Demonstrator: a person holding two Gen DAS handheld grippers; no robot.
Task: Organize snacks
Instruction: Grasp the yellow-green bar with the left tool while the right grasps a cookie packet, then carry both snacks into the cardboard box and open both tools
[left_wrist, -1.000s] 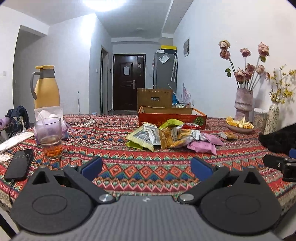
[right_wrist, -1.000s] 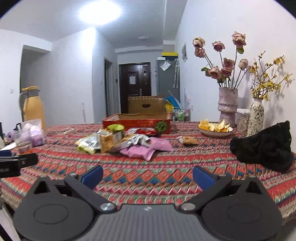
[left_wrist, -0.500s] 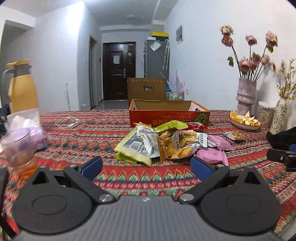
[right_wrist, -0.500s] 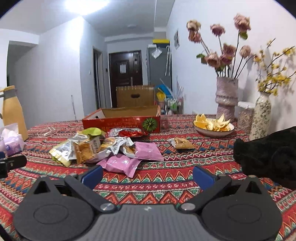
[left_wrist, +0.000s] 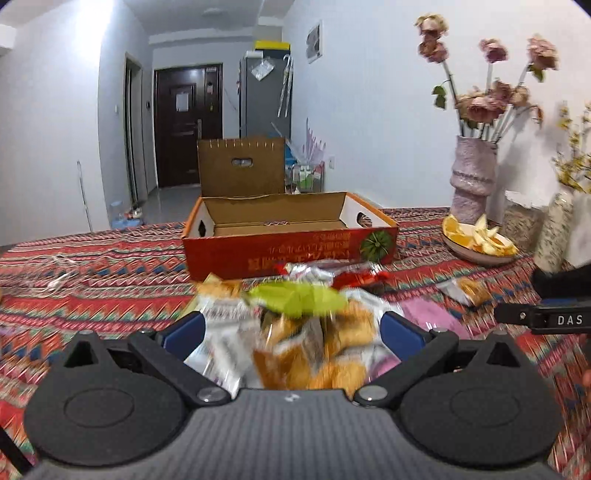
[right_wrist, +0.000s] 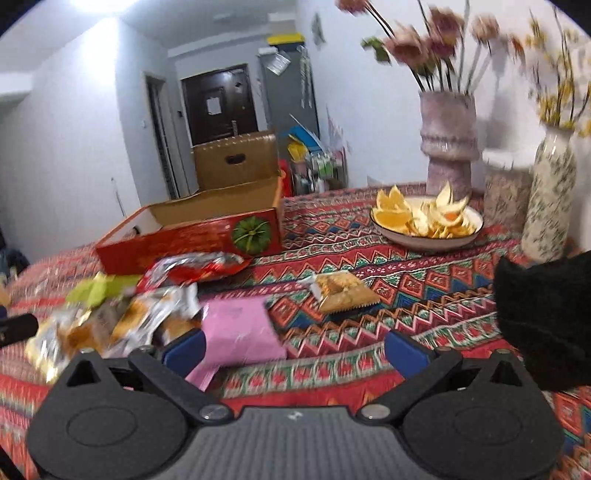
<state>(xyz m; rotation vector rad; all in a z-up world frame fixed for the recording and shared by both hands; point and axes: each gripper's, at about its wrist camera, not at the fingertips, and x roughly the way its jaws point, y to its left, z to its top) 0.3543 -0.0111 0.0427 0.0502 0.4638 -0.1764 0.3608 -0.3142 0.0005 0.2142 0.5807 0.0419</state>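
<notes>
Heaped snack packets (left_wrist: 295, 332) between and ahead of wide-spread fingers (left_wrist: 184, 330); open red box (left_wrist: 288, 236), empty, just beyond; pink packet (right_wrist: 236, 328) beside one fingertip.

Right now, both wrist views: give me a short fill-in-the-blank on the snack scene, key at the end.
1. The red cardboard box behind the snack pile is ____ inside.
2. The bowl beside the pink vase holds orange ____.
3. Both the left tongs and right tongs are ____.
4. The packet nearest the right tongs is ____.

Missing words: empty; peels; open; pink
</notes>
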